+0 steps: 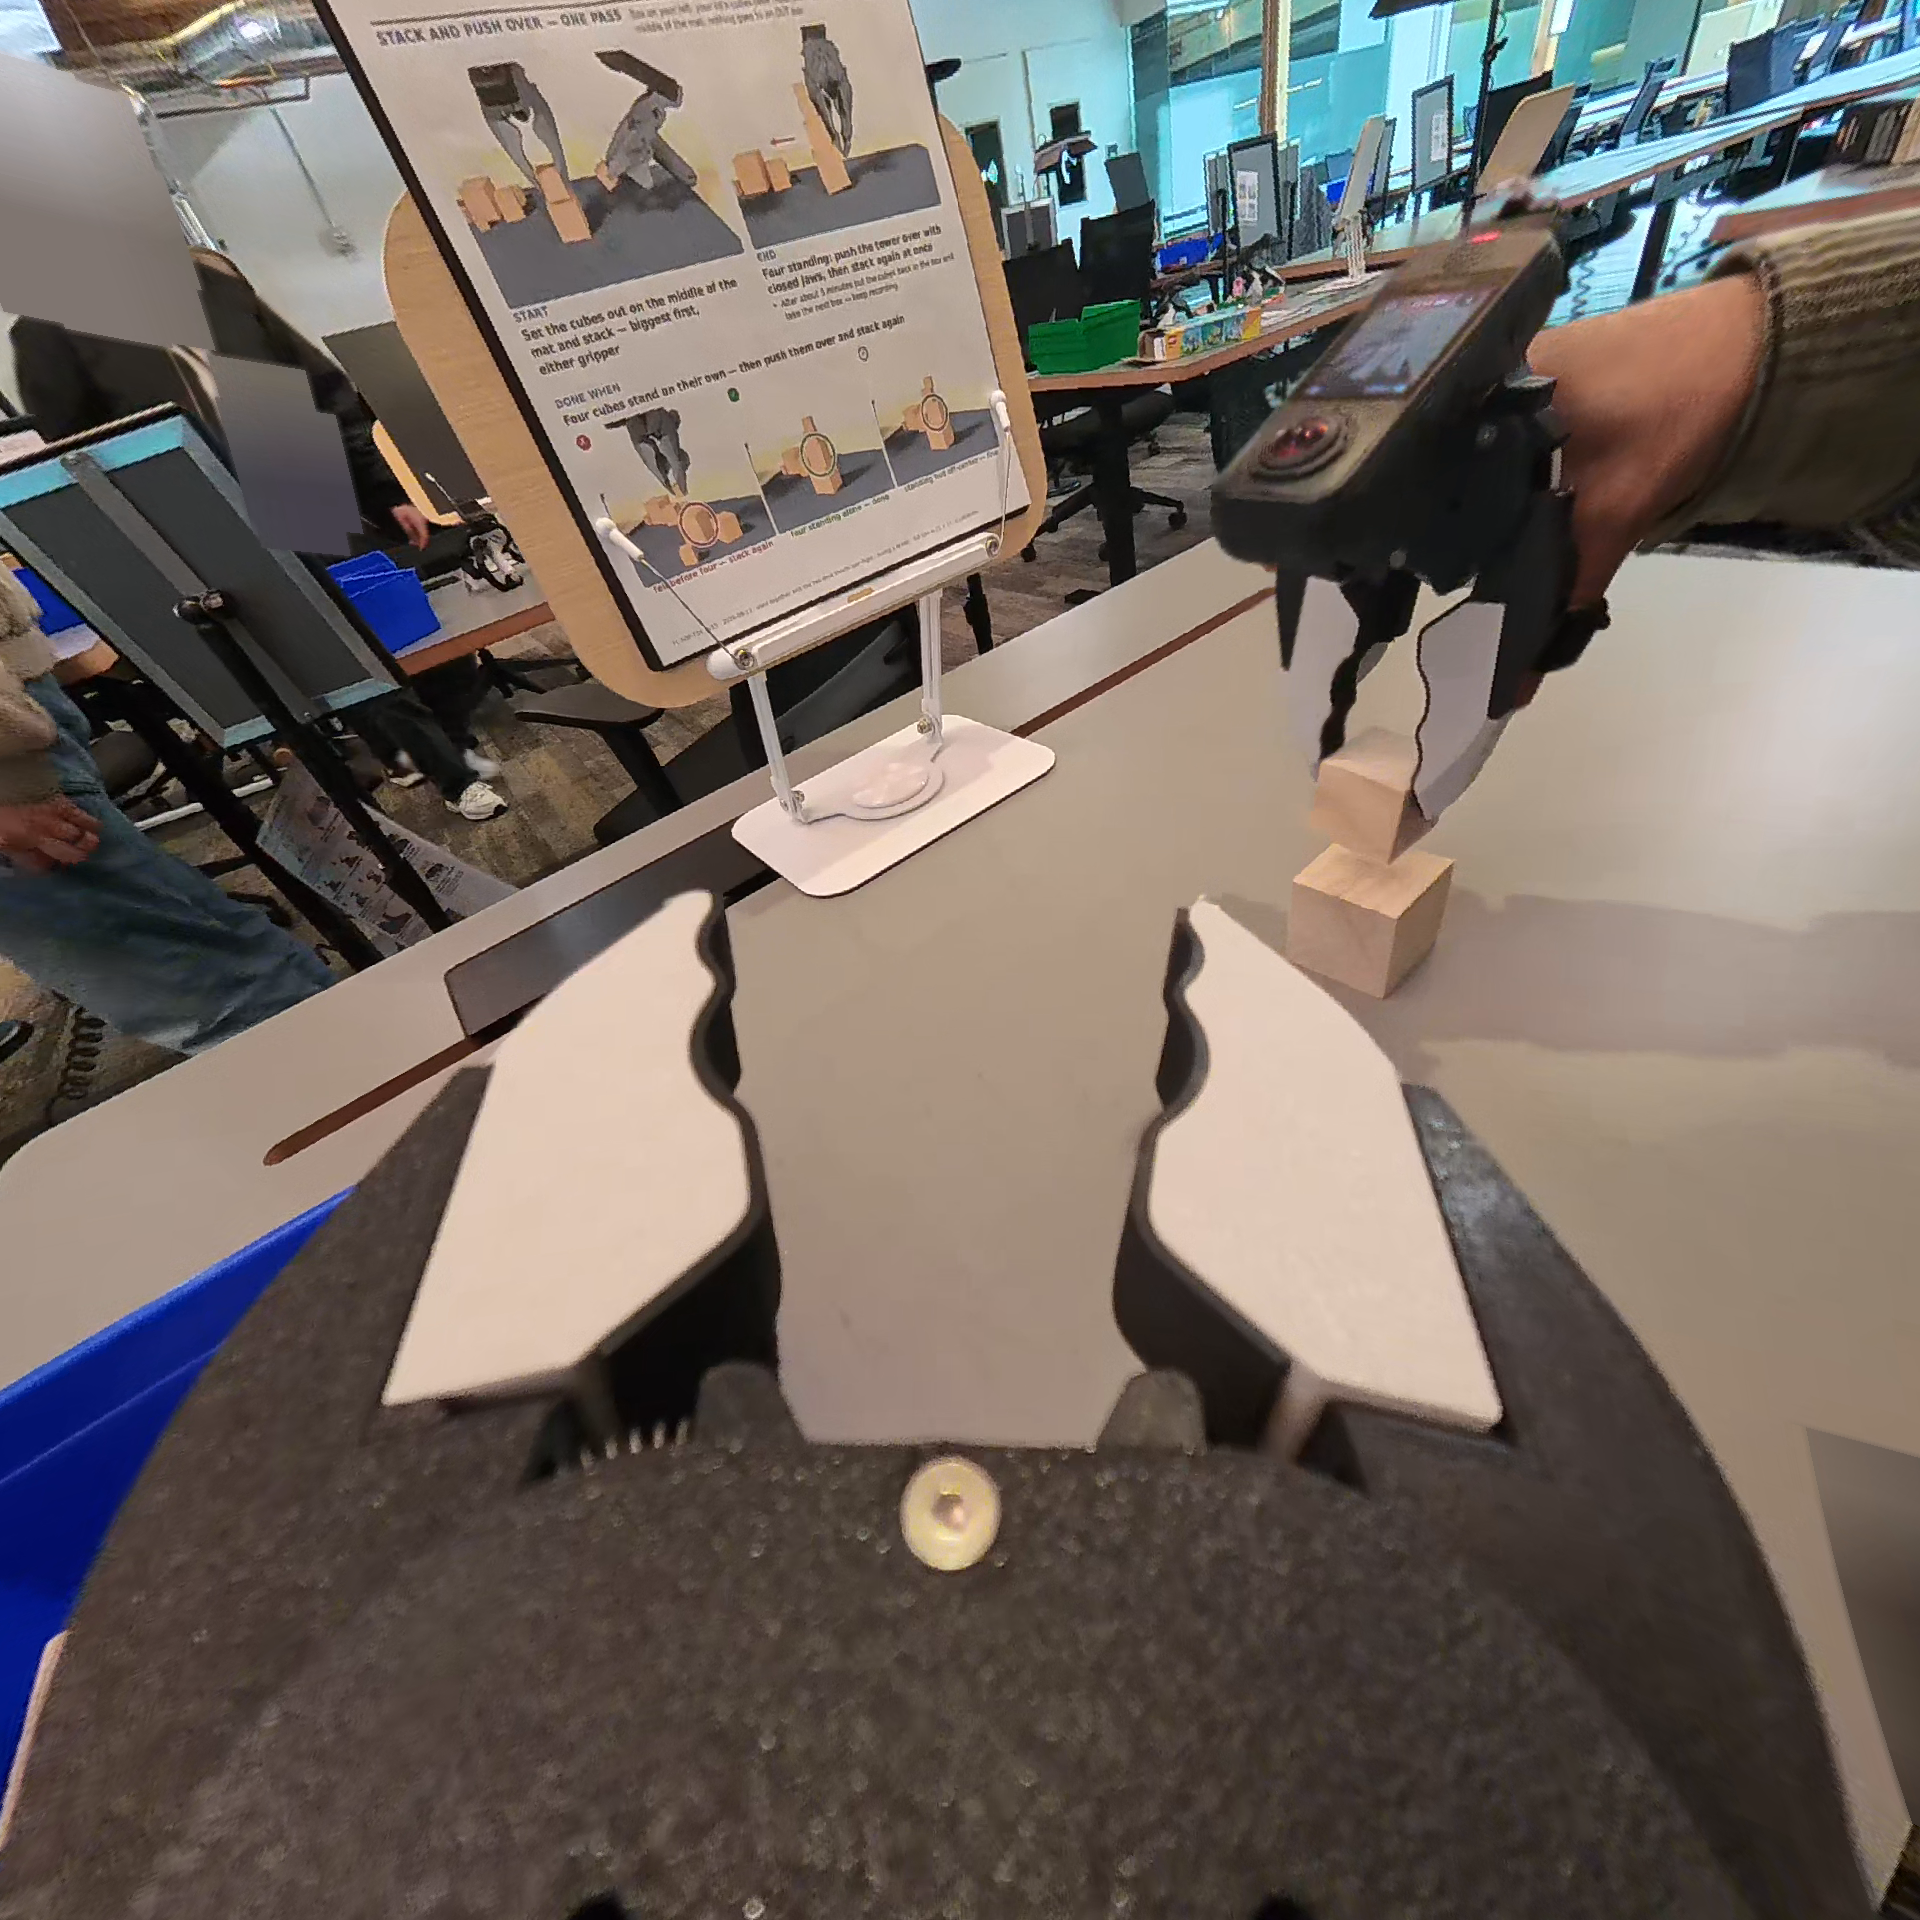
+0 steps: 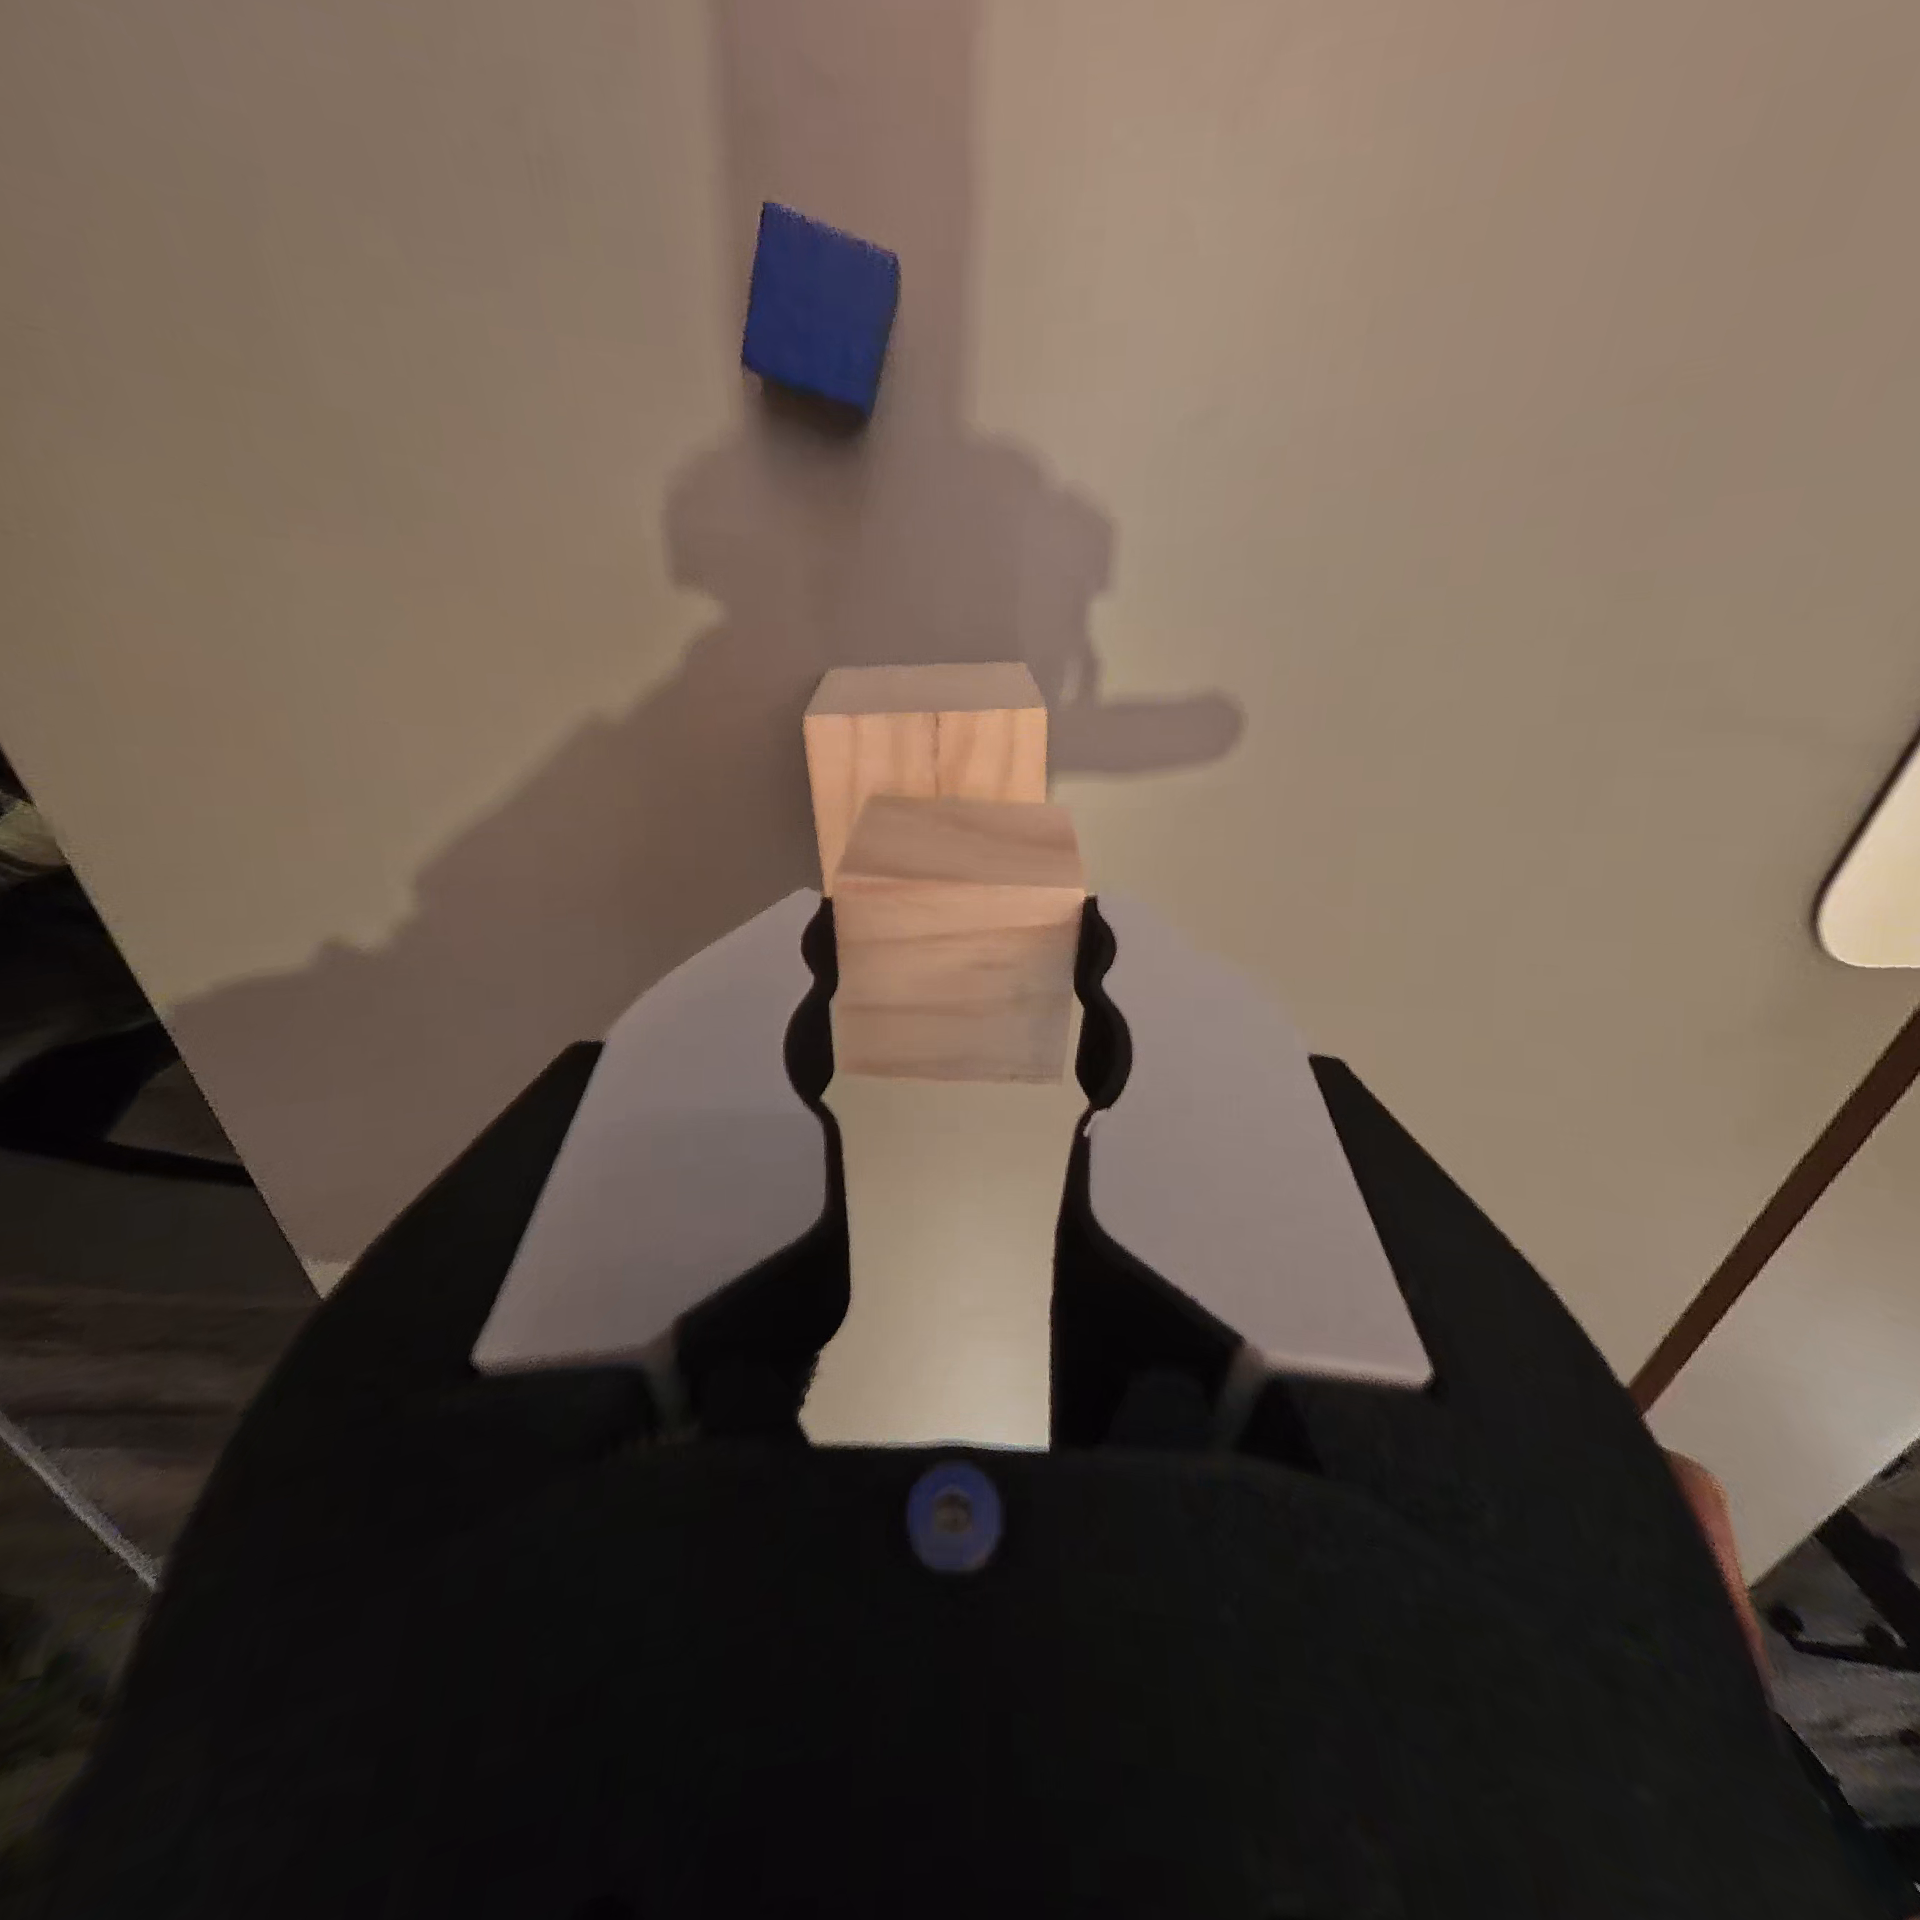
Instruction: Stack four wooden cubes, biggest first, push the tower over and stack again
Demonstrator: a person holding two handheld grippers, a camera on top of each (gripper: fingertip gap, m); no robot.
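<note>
A large wooden cube (image 1: 1366, 925) stands on the grey table (image 1: 935, 1039). My right gripper (image 1: 1371, 769) is shut on a smaller wooden cube (image 1: 1356, 795) and holds it tilted right above the large cube, its lower edge at or just off the large cube's top. In the right wrist view the smaller cube (image 2: 956, 956) sits between the fingertips of the right gripper (image 2: 956, 925), with the large cube (image 2: 925, 748) beyond it. My left gripper (image 1: 945, 925) is open and empty, to the left of and nearer than the cubes. No other wooden cubes are in view.
An instruction board on a white stand (image 1: 894, 800) stands at the table's far edge. A blue bin (image 1: 104, 1403) sits at the lower left. A small blue block (image 2: 821, 312) lies on the table beyond the cubes. People stand off the table to the left.
</note>
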